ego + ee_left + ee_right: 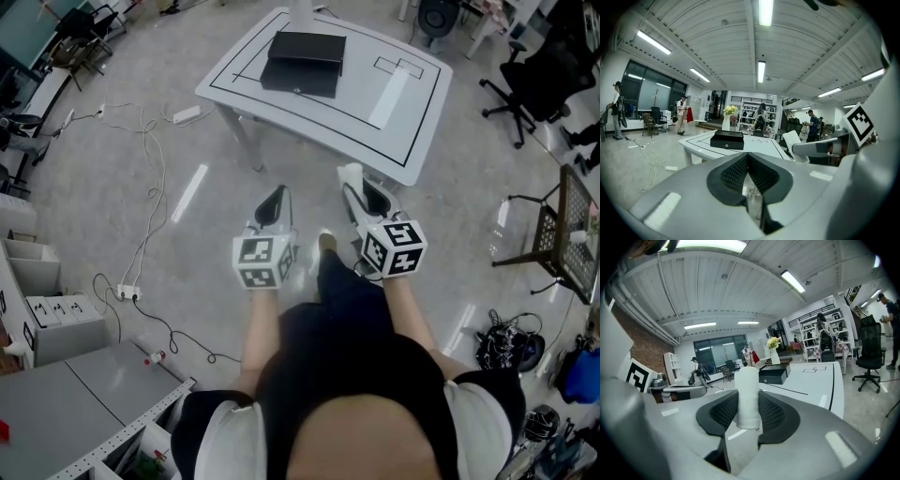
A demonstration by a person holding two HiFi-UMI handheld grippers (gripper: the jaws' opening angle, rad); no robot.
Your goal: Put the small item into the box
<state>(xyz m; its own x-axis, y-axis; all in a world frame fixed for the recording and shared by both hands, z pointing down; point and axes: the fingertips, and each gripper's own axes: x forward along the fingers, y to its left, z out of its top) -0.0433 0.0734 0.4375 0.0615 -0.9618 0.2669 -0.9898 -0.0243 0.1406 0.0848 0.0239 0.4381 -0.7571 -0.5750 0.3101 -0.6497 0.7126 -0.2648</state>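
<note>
A closed black box (305,62) lies at the far side of a white table (403,122) with black lines, some way ahead of me. My right gripper (364,187) is shut on a small white cylinder (749,397), which stands upright between its black pads (774,412). The cylinder's top (351,172) pokes out over the floor, short of the table. My left gripper (277,195) hangs beside it, shut with nothing in it, its pads (736,174) meeting. The box (727,139) shows past the left jaws, and the box (773,374) shows beyond the cylinder too.
Cables and a power strip (127,292) trail over the floor at the left. A black office chair (525,84) and a wire-frame stool (555,234) stand to the right. Grey cabinets (75,394) fill the lower left. Several people (682,115) stand far behind the table.
</note>
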